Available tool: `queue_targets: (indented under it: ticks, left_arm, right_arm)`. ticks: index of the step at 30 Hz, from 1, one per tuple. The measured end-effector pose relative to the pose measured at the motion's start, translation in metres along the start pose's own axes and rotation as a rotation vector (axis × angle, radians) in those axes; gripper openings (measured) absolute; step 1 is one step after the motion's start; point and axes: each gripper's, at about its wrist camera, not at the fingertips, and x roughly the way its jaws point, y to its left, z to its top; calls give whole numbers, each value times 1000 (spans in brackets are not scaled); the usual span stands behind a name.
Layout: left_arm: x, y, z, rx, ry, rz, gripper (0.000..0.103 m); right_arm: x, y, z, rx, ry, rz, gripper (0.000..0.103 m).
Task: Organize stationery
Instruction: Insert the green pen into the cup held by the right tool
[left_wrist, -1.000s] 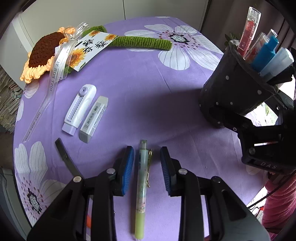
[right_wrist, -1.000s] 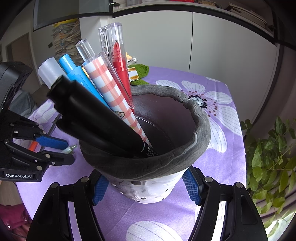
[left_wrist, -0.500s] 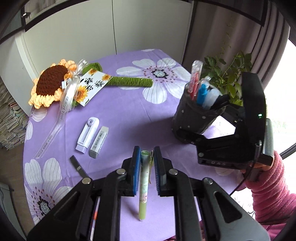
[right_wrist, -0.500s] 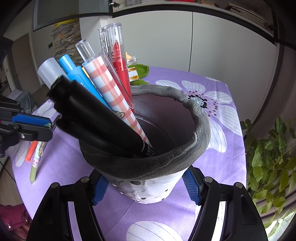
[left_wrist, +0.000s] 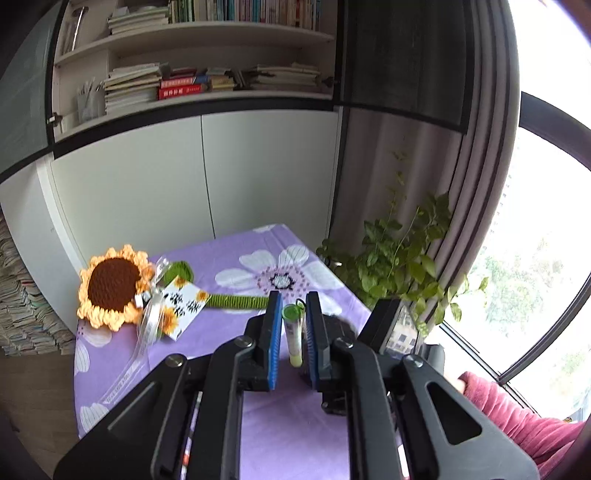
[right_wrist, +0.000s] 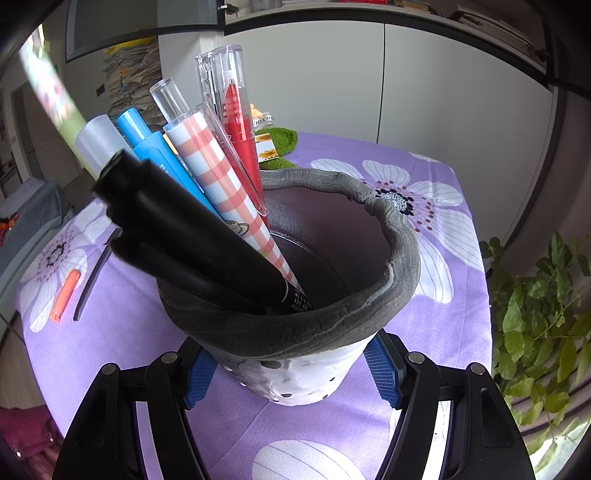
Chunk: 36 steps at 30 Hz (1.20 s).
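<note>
My left gripper (left_wrist: 292, 325) is shut on a light green pen (left_wrist: 293, 334) and holds it high above the purple flowered table, tip hanging down. The same pen shows blurred at the upper left of the right wrist view (right_wrist: 51, 88). My right gripper (right_wrist: 291, 373) is shut on the grey pen holder (right_wrist: 295, 332), its blue pads against both sides of the base. The holder contains black, blue, checked and red pens (right_wrist: 207, 192), leaning left. In the left wrist view the holder is mostly hidden behind my fingers.
A crocheted sunflower (left_wrist: 114, 286) with a green stem and a card lies at the table's far left. An orange pen (right_wrist: 64, 291) and a black strip (right_wrist: 90, 280) lie on the cloth left of the holder. A potted plant (left_wrist: 399, 258) stands beyond the table's right edge.
My left gripper closed on the green pen, lifted it off the table and tilted up. It now hangs above the holder's side. The right gripper and holder have not moved.
</note>
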Motion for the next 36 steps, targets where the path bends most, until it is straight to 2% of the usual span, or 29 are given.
queue_targets:
  ticks: [4,11,20,24,29,36]
  left_arm:
    - [1,-14,28,24,-43,-12,10]
    - [36,-31,43,50,-15,-31,10]
    - [95,-30,12,43,152,-22,9]
    - [89,-25,14,17,145,-39,8]
    - [75,-32,17,46,107,-35,8]
    - [83,-37,7,70,132,-30,8]
  right_arm:
    - [0,0,0,0,0,0,71]
    - [0,0,0,0,0,0,71]
    - [0,0,0,2,0,1,71]
    - [-1,2,1,1,1,2,71]
    - [1,2,1,1,2,2,71]
    - [1,2,1,1,2,2,71]
